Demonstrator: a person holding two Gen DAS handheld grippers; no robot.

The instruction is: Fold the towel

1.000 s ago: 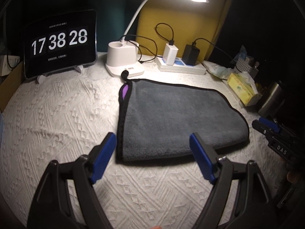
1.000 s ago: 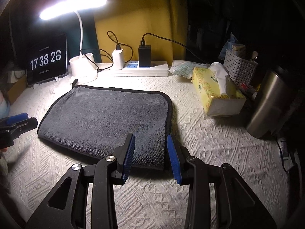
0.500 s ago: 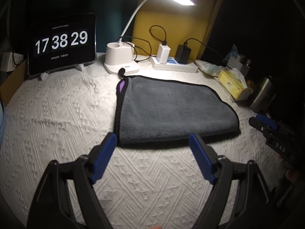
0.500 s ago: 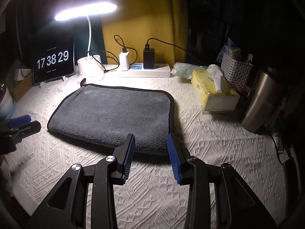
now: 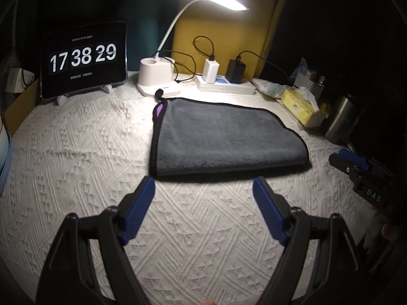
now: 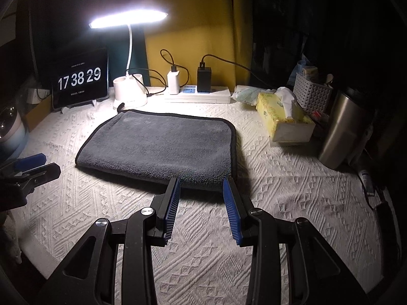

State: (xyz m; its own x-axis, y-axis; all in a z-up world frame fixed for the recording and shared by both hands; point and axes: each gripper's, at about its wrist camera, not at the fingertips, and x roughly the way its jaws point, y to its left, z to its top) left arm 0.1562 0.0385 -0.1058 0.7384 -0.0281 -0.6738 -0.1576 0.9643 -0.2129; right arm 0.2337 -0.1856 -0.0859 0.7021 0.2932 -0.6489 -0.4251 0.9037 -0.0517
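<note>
A grey towel [image 5: 223,137] with black trim lies folded flat on the white textured cloth [image 5: 76,152]; a purple tag shows at its far left corner. It also shows in the right wrist view [image 6: 162,147]. My left gripper [image 5: 203,185] is open and empty, just short of the towel's near edge. My right gripper [image 6: 202,185] is open and empty, its tips over the towel's near right edge. The right gripper shows at the right in the left wrist view [image 5: 356,170]. The left gripper shows at the left in the right wrist view [image 6: 28,170].
At the back stand a tablet clock [image 5: 84,58], a white desk lamp [image 5: 157,76] and a power strip with chargers [image 5: 226,84]. On the right are a yellow tissue box [image 6: 285,119], a white basket [image 6: 313,94] and a steel flask [image 6: 343,129].
Both grippers have drawn back and up from the towel, which now looks farther away. The towel has not moved. The jaws stay open.
</note>
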